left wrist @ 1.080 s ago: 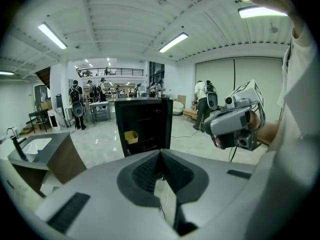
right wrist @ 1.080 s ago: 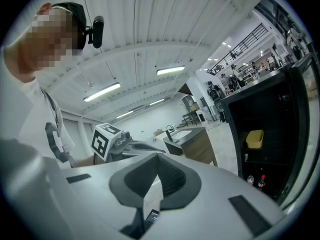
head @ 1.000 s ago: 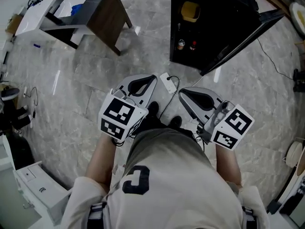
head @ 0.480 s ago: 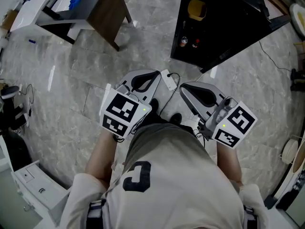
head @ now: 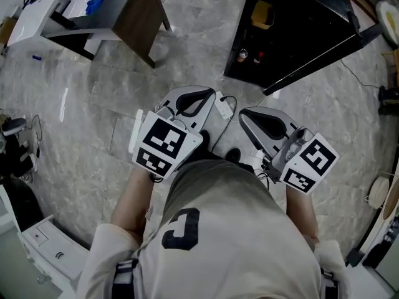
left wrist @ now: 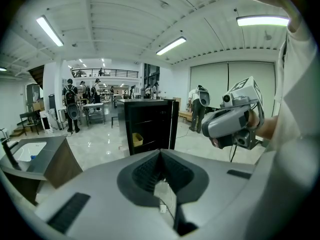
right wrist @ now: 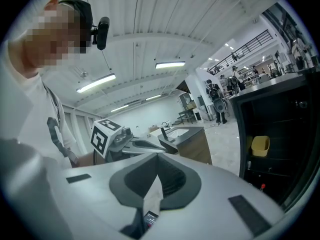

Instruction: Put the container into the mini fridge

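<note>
Grey left claw (left wrist: pixel 161 153) and right claw (right wrist: pixel 157 158) sit closed.

Left grey-and-white gripper (head: pixel 198 96), right grey-and-white gripper (head: pixel 249 116): side by side before torso, jaws together, both empty.

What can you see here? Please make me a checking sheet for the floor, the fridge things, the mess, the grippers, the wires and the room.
Surface: grey marble floor, shiny.
Job's things: the black mini fridge stands open; the yellow container sits on a shelf inside it.
Clutter: small bottles lower down in the fridge.
Grippers: left gripper and right gripper both have their fingers together and hold nothing.
Cables: a white plug block with a dark cord lies on the floor between the grippers.
Surroundings: a sink table to the left; people far behind.
</note>
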